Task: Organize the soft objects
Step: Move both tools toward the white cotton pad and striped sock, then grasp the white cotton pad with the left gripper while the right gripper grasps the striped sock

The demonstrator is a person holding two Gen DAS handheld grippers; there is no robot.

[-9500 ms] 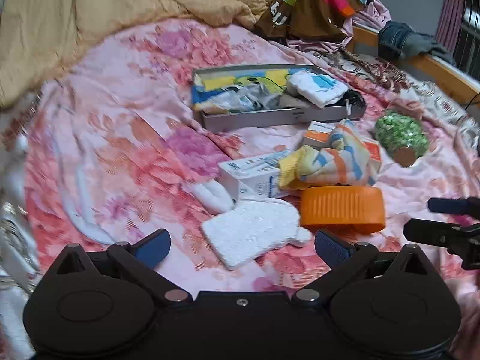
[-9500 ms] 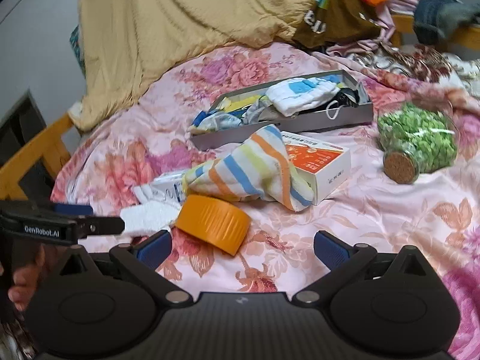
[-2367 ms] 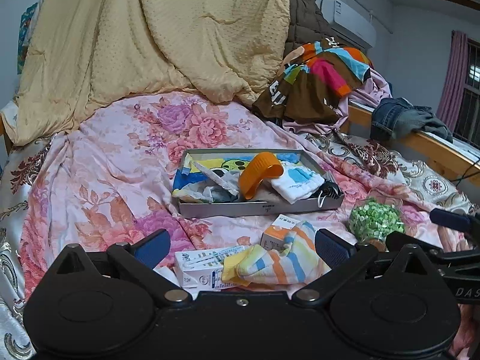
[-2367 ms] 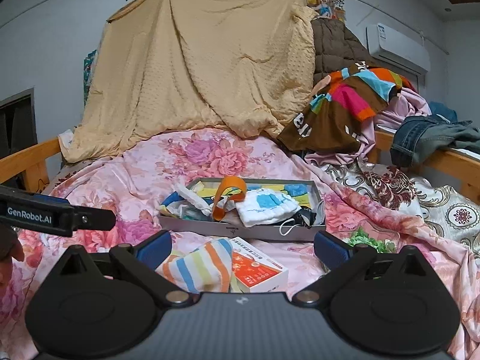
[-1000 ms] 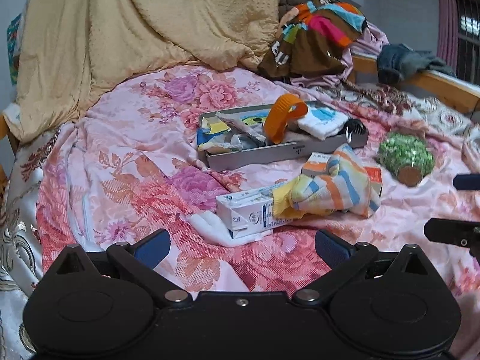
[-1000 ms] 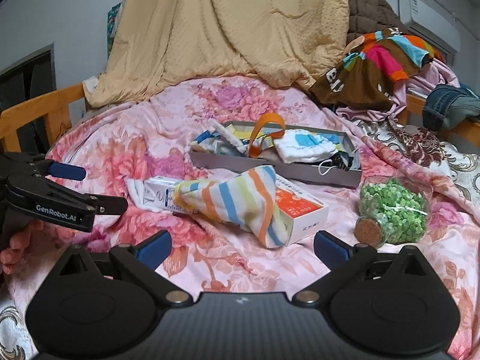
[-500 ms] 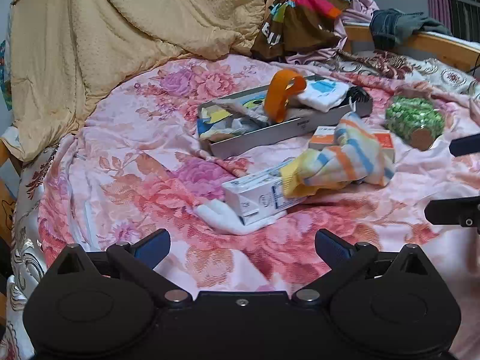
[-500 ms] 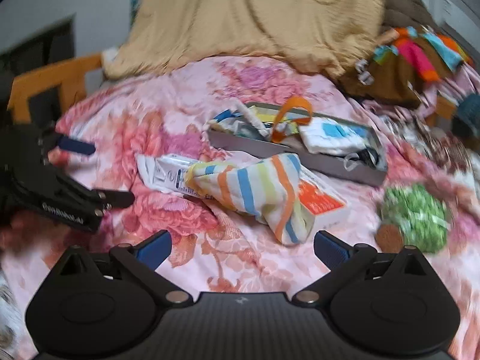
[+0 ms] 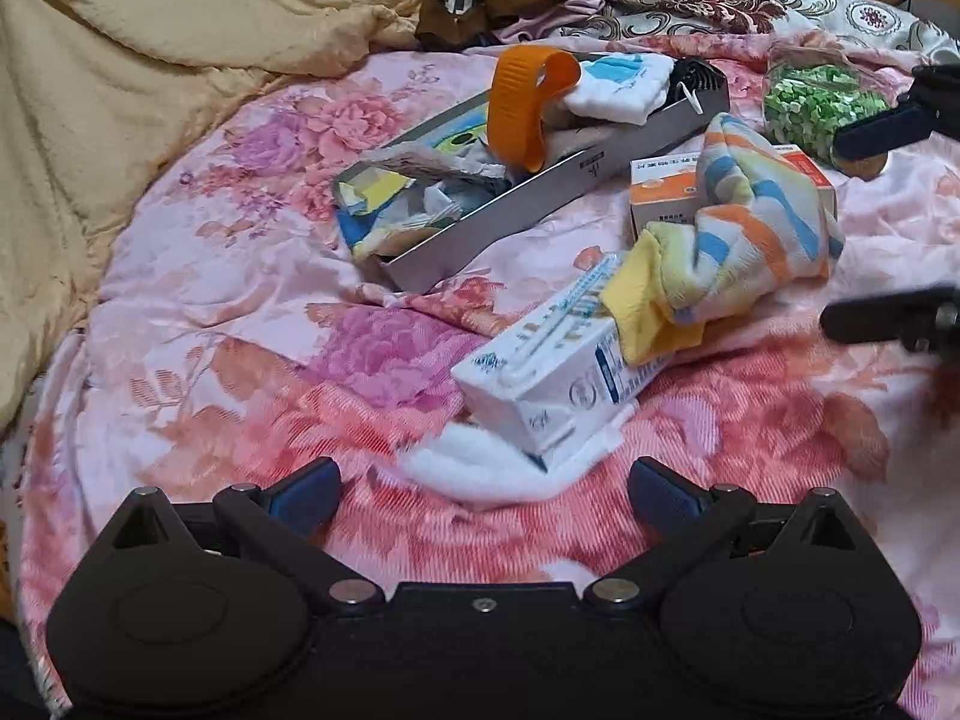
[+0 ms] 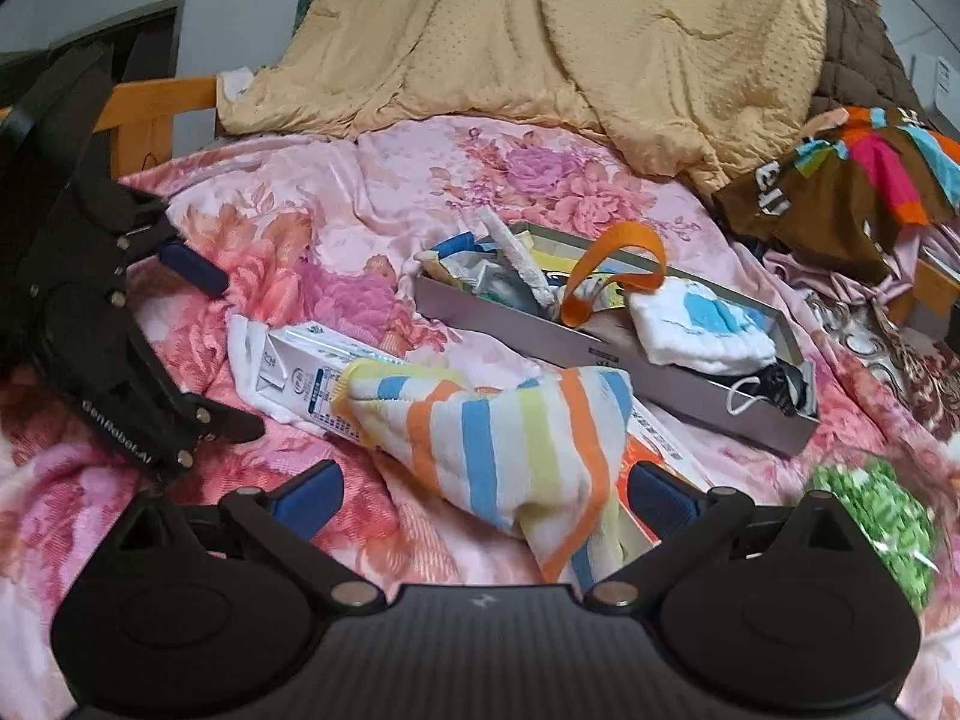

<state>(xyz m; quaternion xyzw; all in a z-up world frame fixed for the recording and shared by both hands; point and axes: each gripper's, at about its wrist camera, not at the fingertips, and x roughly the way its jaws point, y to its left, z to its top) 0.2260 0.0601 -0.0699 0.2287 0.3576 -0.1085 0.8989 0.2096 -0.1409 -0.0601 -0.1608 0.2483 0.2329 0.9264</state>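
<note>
A striped towel (image 10: 510, 438) lies over an orange box (image 10: 660, 438) and a white carton (image 10: 312, 372). My right gripper (image 10: 480, 498) is open, and the towel's near end lies between its fingers. A white cloth (image 9: 480, 471) sticks out from under the white carton (image 9: 552, 372), just ahead of my open left gripper (image 9: 480, 492). The grey tray (image 9: 540, 198) holds an orange band (image 9: 522, 108), a white-and-blue cloth (image 9: 618, 84) and other soft pieces. The left wrist view catches the striped towel (image 9: 744, 234) and, at the right edge, the right gripper (image 9: 834, 231).
A jar of green beads (image 9: 816, 102) lies to the right of the tray. A yellow quilt (image 10: 540, 30) is heaped at the back and colourful clothes (image 10: 840, 186) at the back right. The left gripper (image 10: 234, 354) shows at the left of the right wrist view.
Both grippers have dropped closer to the bed: the left toward the white cloth under the carton, the right toward the striped towel. Since the earliest frames the orange band went into the tray.
</note>
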